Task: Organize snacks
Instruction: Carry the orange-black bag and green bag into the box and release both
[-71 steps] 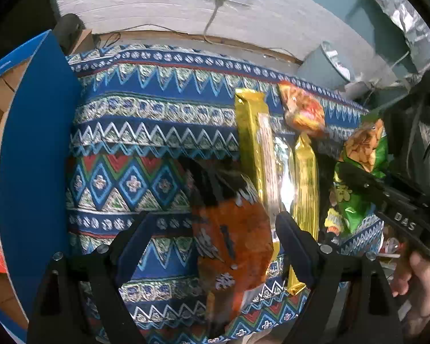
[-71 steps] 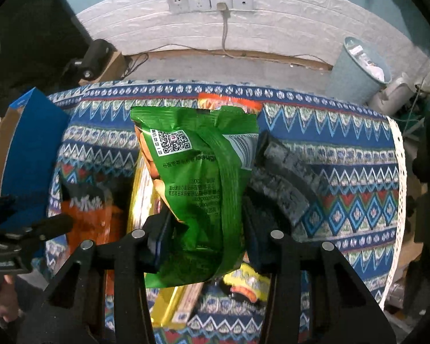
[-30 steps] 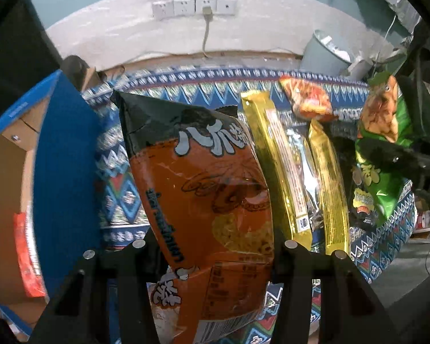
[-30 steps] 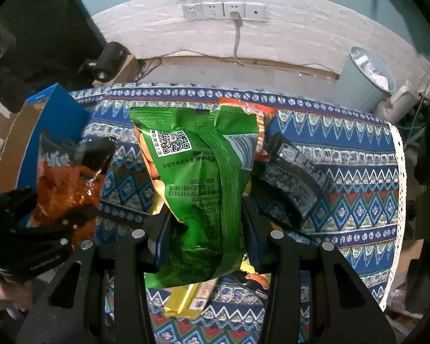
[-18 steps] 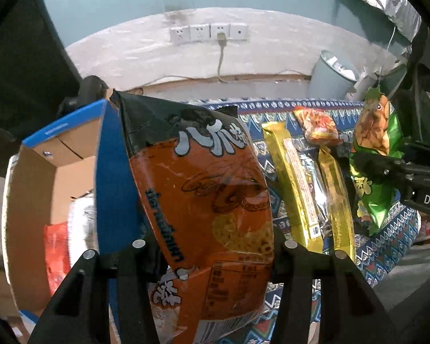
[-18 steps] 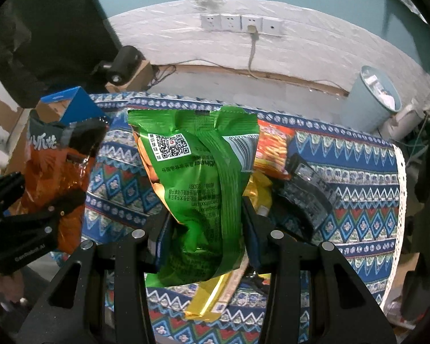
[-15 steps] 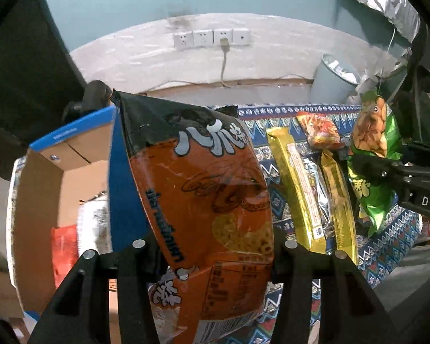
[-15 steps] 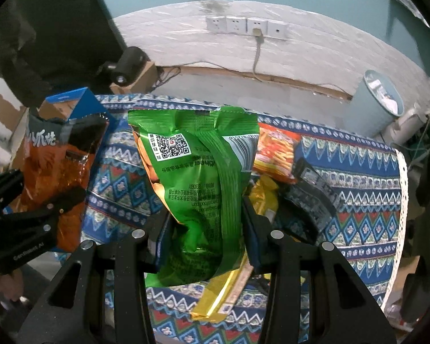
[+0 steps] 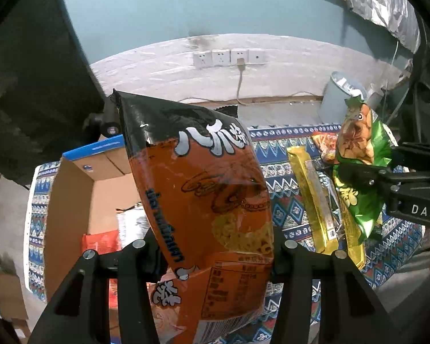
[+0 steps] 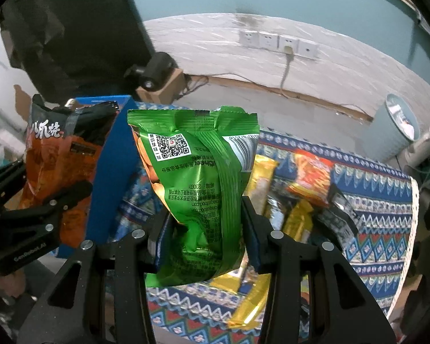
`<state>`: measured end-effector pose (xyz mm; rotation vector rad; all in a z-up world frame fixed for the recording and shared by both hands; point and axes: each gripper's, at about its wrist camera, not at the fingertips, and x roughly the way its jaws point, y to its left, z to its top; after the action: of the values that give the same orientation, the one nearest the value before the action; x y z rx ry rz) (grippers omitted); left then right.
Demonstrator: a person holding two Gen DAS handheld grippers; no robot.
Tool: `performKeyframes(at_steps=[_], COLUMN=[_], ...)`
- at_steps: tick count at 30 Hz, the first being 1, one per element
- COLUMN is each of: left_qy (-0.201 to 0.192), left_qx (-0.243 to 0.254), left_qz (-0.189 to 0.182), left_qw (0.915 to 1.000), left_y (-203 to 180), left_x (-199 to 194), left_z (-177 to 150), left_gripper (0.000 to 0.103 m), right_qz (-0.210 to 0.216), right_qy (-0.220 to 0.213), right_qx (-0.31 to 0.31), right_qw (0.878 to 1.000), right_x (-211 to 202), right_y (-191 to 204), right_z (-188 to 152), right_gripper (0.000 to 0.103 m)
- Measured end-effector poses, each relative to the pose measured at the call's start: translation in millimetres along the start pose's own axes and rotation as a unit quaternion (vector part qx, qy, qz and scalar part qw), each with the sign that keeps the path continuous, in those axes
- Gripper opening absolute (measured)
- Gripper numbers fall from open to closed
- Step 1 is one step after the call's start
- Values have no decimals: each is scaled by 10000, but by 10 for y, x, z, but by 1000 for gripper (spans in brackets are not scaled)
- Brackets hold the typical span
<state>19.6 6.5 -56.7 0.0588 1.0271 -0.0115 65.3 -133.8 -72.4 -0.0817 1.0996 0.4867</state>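
Here the open cardboard box [image 9: 71, 189] stands at the left end of the table [image 10: 381, 200], its blue outer wall [image 10: 111, 177] rising just beside the patterned cloth; packets already lie inside, though how much room is left in it is hard to judge from this angle. To the right of the box a stretch of cloth lies bare before the row of gold packets [image 9: 312, 197], an orange-red packet [image 10: 312, 177] and a dark packet [image 10: 338, 209], which lie close together toward the table's right half. Beyond the far edge are the floor, a wall with sockets [image 9: 229, 57] and a pale bin [image 10: 395, 126].

The left gripper [image 9: 212, 252] has its jaws clamped on the lower part of the orange snack bag [image 9: 206, 195], held upright in the air above the box's near side. The right gripper [image 10: 203, 238] has its jaws pressed on the lower half of the green snack bag [image 10: 203, 177], also upright and clear of the table, just right of the blue wall.
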Motion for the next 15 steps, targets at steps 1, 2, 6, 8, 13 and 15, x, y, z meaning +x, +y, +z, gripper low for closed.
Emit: performKeyframes(at_steps=[1, 2, 6, 8, 13, 15], left_qy=[-22, -49, -95, -104, -129, -119], left_qx=[-20, -46, -191, -288, -493, -627], left_qz=[10, 33, 60, 78, 230, 245], left_qw=[10000, 10000, 9998, 9995, 9984, 9977], left_y=[35, 80, 260, 363, 618, 741], left_x=[-24, -46, -109, -126, -140, -134], left_z=[-2, -3, -24, -41, -87, -122], left_gripper=[51, 52, 52, 52, 52, 52], right_qz=[30, 60, 189, 252, 398, 467], right_qy=[-12, -23, -42, -32, -18, -30], right_qx=[-32, -68, -204, -279, -479, -568], right_qw=[10000, 10000, 9996, 9993, 9981, 9973], right_x=[0, 1, 14, 33, 85, 96], right_y=[47, 101, 286, 385, 687, 827], right_z=[20, 42, 98, 132, 204, 237], right_gripper=[43, 43, 43, 43, 43, 43])
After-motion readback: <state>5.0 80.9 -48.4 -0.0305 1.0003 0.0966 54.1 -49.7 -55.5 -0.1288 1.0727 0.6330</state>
